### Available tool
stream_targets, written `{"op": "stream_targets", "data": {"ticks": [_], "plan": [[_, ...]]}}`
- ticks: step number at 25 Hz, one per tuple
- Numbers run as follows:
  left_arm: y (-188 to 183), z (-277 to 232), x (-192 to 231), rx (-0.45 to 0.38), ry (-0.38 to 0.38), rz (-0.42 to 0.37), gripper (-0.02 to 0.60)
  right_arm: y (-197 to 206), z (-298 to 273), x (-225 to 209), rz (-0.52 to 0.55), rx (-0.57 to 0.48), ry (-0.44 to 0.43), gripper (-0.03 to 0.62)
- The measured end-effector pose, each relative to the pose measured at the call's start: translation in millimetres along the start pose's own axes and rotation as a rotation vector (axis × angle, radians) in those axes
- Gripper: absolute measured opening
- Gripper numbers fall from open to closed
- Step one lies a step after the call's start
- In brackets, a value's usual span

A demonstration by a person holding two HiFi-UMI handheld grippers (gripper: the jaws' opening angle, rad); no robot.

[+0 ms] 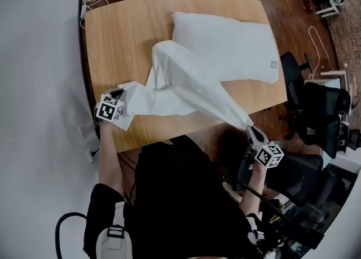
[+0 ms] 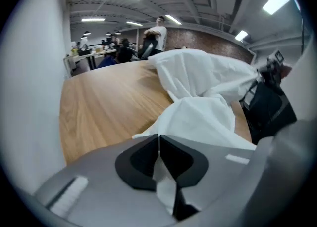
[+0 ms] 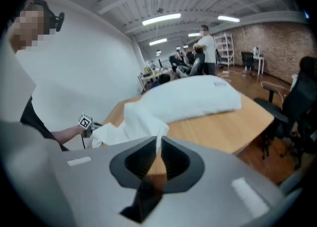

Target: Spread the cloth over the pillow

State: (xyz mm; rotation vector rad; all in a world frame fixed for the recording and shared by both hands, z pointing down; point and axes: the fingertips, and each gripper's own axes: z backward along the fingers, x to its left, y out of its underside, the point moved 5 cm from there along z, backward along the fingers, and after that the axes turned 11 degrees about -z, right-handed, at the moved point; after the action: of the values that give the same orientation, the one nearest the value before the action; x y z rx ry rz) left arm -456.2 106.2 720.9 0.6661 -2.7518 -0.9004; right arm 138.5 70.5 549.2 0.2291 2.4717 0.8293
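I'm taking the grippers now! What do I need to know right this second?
Left gripper: shut on one end of the cloth, low at the near left edge of the table.
Right gripper: shut on the other end, held off the table's near right side.
Pillow: lies flat on the far side of the table, mostly bare. The bunched cloth reaches only its near left corner.
Done: both ends gripped.
Left: pull the cloth open and lay it over the whole pillow.

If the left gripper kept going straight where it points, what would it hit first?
Probably the cloth that the left gripper pinches, bunched just ahead on the table; depth unclear.
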Motion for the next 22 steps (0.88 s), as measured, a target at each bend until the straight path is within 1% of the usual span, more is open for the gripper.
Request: {"op": "stream_targets", "data": {"ticks": [2,3,5,6,7,8,9,10,11,12,13,16,17,18,19,20,21,22], "plan": [[18.6,22.8,0.0,-0.045,-0.029,0.109,0.014,57.2,-8.1,-39.3,-0.069,0.169,0.020,0.032],[27.4,34.6,-1.7,-0.058,-0.033,0.144,0.014,87.4,-13.5,-56.8,-0.094,0.264,0.031,0.032],[40.9,53.9,-7.7,-0.054,-0.027,0.174,0.014,136.3,-27.0,-84.1,-0.105,0.438,0.066,0.036],[46.2,60.8,-11.3,-0.040,-0.022,0.175,0.014,149.0,-34.7,-93.5,-0.083,0.508,0.100,0.059],[51.6,66.1,-14.8,-0.024,-0.017,0.174,0.014,151.7,-42.6,-99.6,-0.039,0.560,0.144,0.152],[57.5,70.1,-18.4,-0.009,-0.014,0.177,0.014,144.4,-50.7,-101.5,0.024,0.589,0.188,0.220],[63.2,72.7,-22.3,0.003,-0.010,0.184,0.014,128.2,-59.7,-97.8,0.100,0.590,0.220,0.255],[67.4,73.6,-26.6,0.010,-0.004,0.192,0.014,104.5,-71.2,-87.5,0.189,0.566,0.235,0.262],[69.8,73.8,-31.2,0.015,0.001,0.196,0.014,76.4,-86.4,-69.8,0.291,0.522,0.230,0.262],[71.1,74.6,-35.8,0.019,0.002,0.195,0.014,47.6,-105.9,-44.0,0.399,0.461,0.205,0.262],[72.0,76.8,-40.4,0.021,-0.002,0.188,0.014,21.1,-129.0,-10.2,0.504,0.387,0.160,0.261],[70.0,84.4,-52.3,0.000,-0.041,0.162,0.014,-43.1,-204.3,115.5,0.775,0.156,-0.017,0.261],[67.8,86.5,-55.2,-0.015,-0.059,0.153,0.014,-61.4,-228.0,153.6,0.855,0.092,-0.051,0.261],[65.4,89.2,-57.6,-0.032,-0.078,0.147,0.014,-75.7,-251.4,182.4,0.925,0.054,-0.060,0.259],[62.8,92.7,-59.7,-0.053,-0.098,0.146,0.014,-83.9,-274.8,199.9,0.981,0.057,-0.048,0.255],[59.8,97.0,-61.1,-0.082,-0.116,0.155,0.014,-85.4,-297.3,207.4,1.027,0.108,-0.022,0.242],[56.0,102.1,-61.5,-0.123,-0.132,0.176,0.014,-81.8,-316.5,208.6,1.072,0.191,0.008,0.239],[51.1,108.1,-60.5,-0.179,-0.143,0.209,0.014,-76.7,-329.3,208.3,1.120,0.274,0.031,0.205]]}}
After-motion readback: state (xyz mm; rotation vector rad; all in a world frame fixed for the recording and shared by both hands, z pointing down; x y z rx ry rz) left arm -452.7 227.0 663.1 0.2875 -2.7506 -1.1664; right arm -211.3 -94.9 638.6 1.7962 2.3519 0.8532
